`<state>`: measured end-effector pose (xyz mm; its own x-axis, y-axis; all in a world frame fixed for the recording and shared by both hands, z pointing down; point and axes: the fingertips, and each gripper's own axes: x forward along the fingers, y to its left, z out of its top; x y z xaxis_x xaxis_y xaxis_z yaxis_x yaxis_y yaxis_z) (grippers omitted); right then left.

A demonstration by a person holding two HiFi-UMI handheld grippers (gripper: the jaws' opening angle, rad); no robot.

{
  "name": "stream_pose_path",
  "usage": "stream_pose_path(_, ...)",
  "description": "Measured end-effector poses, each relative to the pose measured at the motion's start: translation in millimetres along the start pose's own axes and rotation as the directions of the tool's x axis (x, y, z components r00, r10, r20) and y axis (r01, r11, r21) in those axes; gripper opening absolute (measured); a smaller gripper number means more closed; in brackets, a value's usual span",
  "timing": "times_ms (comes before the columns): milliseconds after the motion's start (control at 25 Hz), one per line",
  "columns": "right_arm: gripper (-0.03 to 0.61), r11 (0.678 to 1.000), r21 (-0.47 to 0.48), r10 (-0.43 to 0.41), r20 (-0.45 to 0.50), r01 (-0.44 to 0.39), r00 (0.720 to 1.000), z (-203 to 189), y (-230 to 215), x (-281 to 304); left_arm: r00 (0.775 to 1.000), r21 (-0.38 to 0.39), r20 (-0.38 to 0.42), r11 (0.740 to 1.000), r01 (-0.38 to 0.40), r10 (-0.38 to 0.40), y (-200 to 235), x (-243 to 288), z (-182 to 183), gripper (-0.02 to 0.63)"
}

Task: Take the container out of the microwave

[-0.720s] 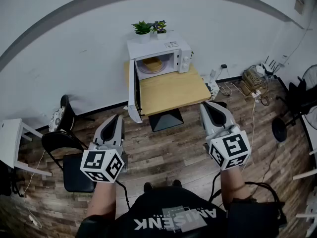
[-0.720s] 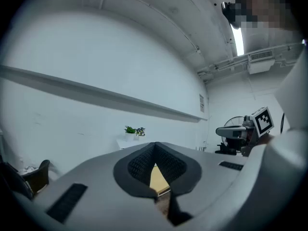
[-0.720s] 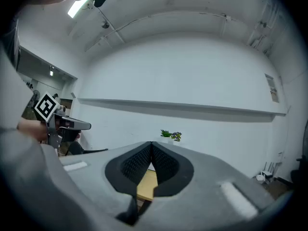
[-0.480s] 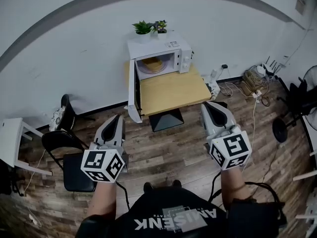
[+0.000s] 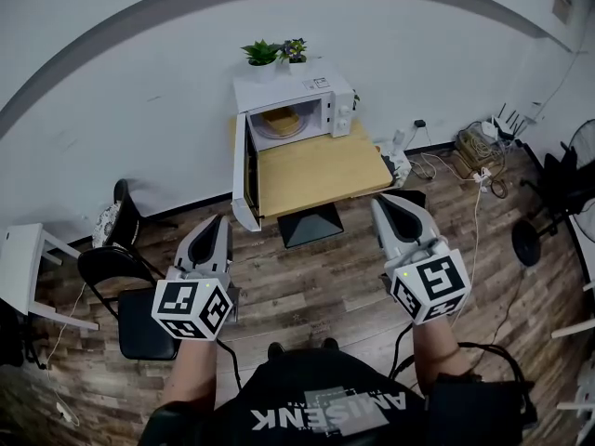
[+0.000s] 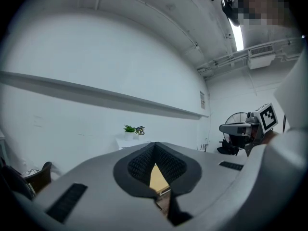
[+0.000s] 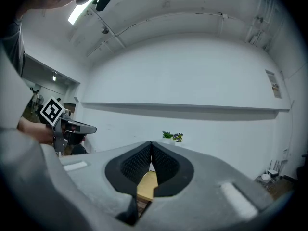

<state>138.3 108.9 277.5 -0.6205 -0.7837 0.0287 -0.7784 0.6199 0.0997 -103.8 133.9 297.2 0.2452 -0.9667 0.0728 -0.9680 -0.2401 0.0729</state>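
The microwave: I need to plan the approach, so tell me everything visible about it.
The white box-shaped microwave sits at the far end of a light wooden table. Its door hangs wide open to the left. A yellowish container rests inside. Two small potted plants stand on top.

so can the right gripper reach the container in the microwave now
Probably not yet: the microwave door is open and nothing blocks the container, but the right gripper is shut and far back.
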Motion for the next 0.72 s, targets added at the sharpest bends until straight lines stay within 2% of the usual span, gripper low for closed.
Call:
stream_pose_path(240, 0.006, 1.000, -0.001, -0.009, 0.005, 0.009, 1.000, -5, -23, -14, 1.000, 0.037, 0.002, 0.999, 0.013, -0.013, -24, 21, 4, 0.002)
stream_pose_path(440, 0.006, 1.000, -0.015, 0.017, 0.084, -0.016, 0.996, 7, -42, -31, 0.999, 0.034, -0.007, 0.999, 0.034, -0.034, -49, 33, 4, 0.002)
stream_pose_path(560, 0.006, 1.000, -0.023, 0.012, 0.065, -0.011, 0.998, -1, -55, -30, 0.999, 0.028, -0.016, 0.999, 0.029, -0.029, -56, 38, 0, 0.002)
stream_pose_path(720, 0.006, 1.000, 0.004, 0.029, 0.045, -0.030, 0.999, -15, -61, -12, 1.000, 0.018, -0.025, 1.000, 0.004, -0.004, -44, 49, -8, 0.002)
